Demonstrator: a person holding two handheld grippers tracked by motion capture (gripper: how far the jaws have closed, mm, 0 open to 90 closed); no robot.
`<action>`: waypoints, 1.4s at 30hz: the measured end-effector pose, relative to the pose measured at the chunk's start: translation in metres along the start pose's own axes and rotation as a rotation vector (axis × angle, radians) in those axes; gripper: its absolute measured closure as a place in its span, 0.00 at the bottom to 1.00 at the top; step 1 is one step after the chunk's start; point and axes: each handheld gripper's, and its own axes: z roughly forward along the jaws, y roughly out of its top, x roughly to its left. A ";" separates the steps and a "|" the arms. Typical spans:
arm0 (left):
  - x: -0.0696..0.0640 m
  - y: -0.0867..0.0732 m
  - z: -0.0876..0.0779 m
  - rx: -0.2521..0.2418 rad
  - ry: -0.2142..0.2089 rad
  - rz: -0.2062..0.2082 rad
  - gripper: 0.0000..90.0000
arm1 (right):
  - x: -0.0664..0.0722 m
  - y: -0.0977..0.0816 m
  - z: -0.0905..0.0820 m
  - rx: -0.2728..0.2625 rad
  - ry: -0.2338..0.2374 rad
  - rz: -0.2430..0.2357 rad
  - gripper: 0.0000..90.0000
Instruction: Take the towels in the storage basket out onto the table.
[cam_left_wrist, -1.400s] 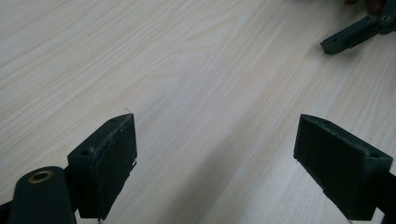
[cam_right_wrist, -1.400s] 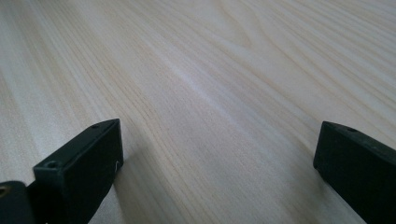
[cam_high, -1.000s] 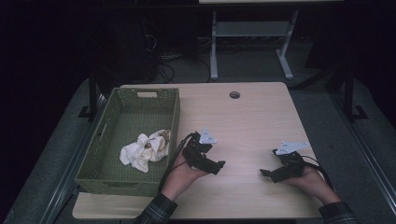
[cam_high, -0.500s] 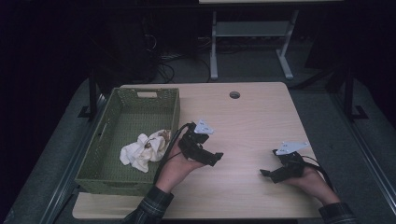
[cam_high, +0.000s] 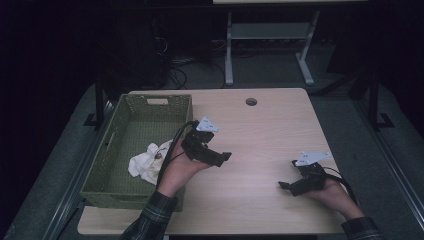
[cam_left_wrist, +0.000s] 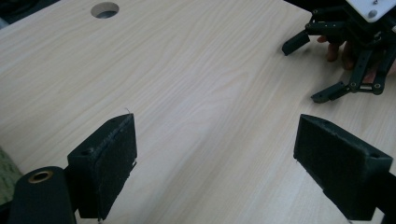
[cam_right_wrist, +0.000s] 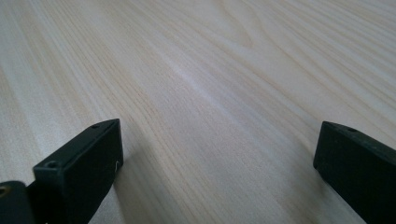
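Observation:
A green woven basket (cam_high: 176, 111) stands on the left side of the wooden table (cam_high: 260, 130), with a crumpled white cloth (cam_high: 145, 164) lying inside it. A hand holds my left gripper (cam_high: 223, 158) just right of the basket, over bare wood, its jaws aimed toward the right. In the left gripper view that gripper (cam_left_wrist: 219, 154) is open with nothing between its pads (cam_left_wrist: 109, 158). My right gripper (cam_high: 286, 187) rests low near the table's front right, open, over bare wood (cam_right_wrist: 215, 163). It is also seen from the left gripper view, as the right gripper (cam_left_wrist: 345, 51), jaws spread.
A round cable hole (cam_high: 251, 101) is in the table's far middle. The table's front edge (cam_high: 240, 231) runs close under both forearms. A white desk frame (cam_high: 270, 35) stands on the floor behind the table. Bare wood lies between the two grippers.
My left gripper has moved away from the front edge and a little toward the basket, staying open. The right gripper has not moved.

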 end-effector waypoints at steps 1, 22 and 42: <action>0.003 0.000 -0.002 -0.002 0.006 -0.003 0.14 | 0.000 0.000 0.000 0.000 0.000 0.000 0.01; 0.042 -0.015 -0.031 -0.016 0.088 -0.059 0.14 | 0.000 0.000 0.000 0.001 0.001 -0.001 0.01; 0.079 -0.043 -0.068 -0.022 0.212 -0.133 0.14 | 0.000 0.000 0.000 0.000 0.000 -0.001 0.01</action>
